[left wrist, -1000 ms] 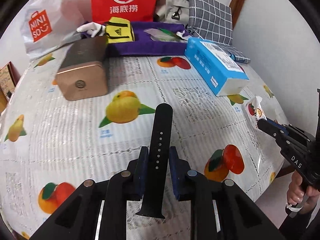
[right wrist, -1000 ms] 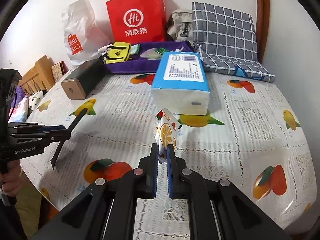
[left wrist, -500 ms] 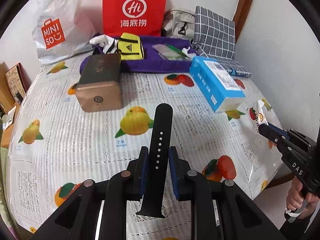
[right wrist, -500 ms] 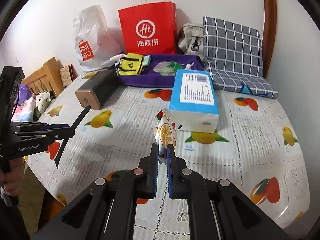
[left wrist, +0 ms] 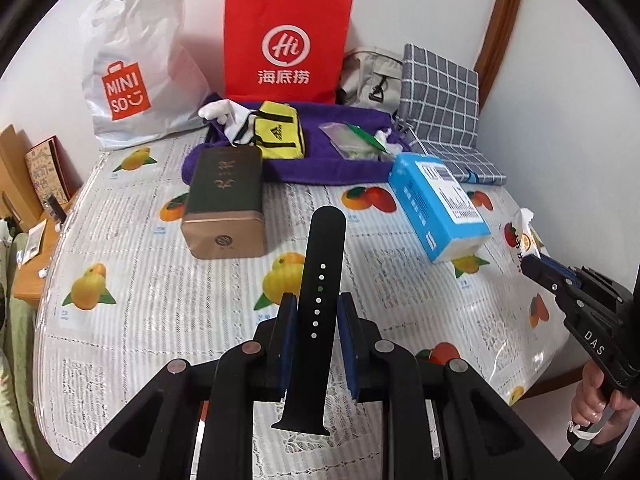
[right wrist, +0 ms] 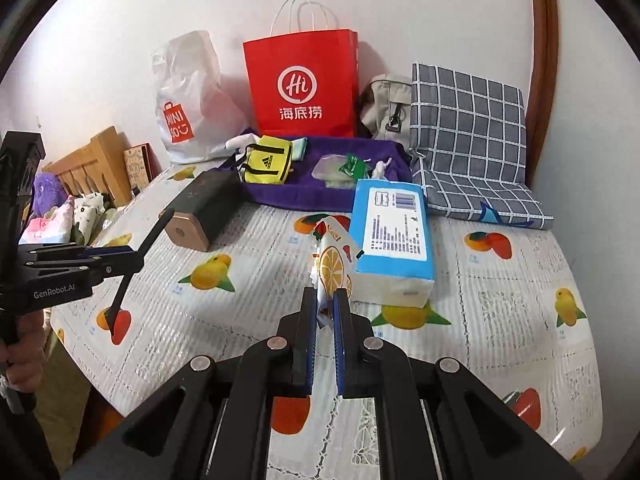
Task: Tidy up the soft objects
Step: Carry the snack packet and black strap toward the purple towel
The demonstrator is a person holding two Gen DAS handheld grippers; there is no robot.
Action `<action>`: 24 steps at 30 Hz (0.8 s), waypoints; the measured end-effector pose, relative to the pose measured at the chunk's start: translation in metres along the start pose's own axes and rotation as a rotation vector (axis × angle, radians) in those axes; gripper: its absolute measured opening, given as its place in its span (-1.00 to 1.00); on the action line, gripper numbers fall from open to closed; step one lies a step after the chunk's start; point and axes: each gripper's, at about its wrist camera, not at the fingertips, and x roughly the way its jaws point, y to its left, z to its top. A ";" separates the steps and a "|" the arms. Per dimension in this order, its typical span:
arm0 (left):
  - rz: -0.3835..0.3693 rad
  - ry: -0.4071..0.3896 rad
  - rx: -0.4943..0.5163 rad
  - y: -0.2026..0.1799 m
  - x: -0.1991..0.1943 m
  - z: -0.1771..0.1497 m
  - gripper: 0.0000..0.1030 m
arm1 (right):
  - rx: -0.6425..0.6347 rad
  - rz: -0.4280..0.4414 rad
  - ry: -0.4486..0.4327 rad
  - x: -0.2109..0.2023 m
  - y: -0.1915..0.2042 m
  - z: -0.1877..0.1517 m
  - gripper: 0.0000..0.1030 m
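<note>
1. My left gripper (left wrist: pixel 314 330) is clenched on a black watch strap (left wrist: pixel 316 300), grasped partway along its length, with the rounded end pointing up and away and the lug end hanging below the pads. The strap is clear of the surface (left wrist: pixel 160 312).
2. My right gripper (right wrist: pixel 325 312) is clamped on a small fruit-printed sachet (right wrist: pixel 332 260), pinched by its lower edge so it stands up between the pads, in the air in front of the blue tissue pack (right wrist: pixel 394 240).
3. Done, as I judge it: both small soft things are picked up, one in each gripper, and neither rests on the fruit-patterned cloth.
4. At the back lies a purple cloth tray (right wrist: pixel 320 194), already holding a yellow pouch (right wrist: pixel 266 164), something white and soft, and a clear packet with a green tag. It looks like the collecting place, though I cannot be sure from here.
5. Left to do, in my reading: carry the strap and the sachet over the brown tin box (left wrist: pixel 226 204) and the tissue pack to that tray, and let go there.
6. The tissue pack, also soft, lies outside the tray; it may need moving too.
</note>
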 end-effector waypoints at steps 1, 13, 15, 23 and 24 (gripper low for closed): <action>0.002 -0.005 -0.007 0.002 -0.002 0.002 -0.61 | -0.002 -0.001 0.000 0.001 0.000 0.002 -0.85; 0.041 -0.053 -0.046 0.017 -0.020 0.027 -0.61 | -0.025 -0.008 -0.033 -0.001 0.001 0.031 -0.85; 0.054 -0.056 -0.053 0.019 -0.022 0.031 -0.61 | -0.029 -0.009 -0.031 -0.001 0.001 0.036 -0.85; 0.058 -0.069 -0.079 0.029 -0.023 0.044 -0.61 | -0.029 -0.025 -0.035 -0.002 -0.001 0.053 -0.85; 0.058 -0.070 -0.079 0.030 -0.024 0.046 -0.61 | -0.025 -0.021 -0.034 -0.001 -0.002 0.055 -0.85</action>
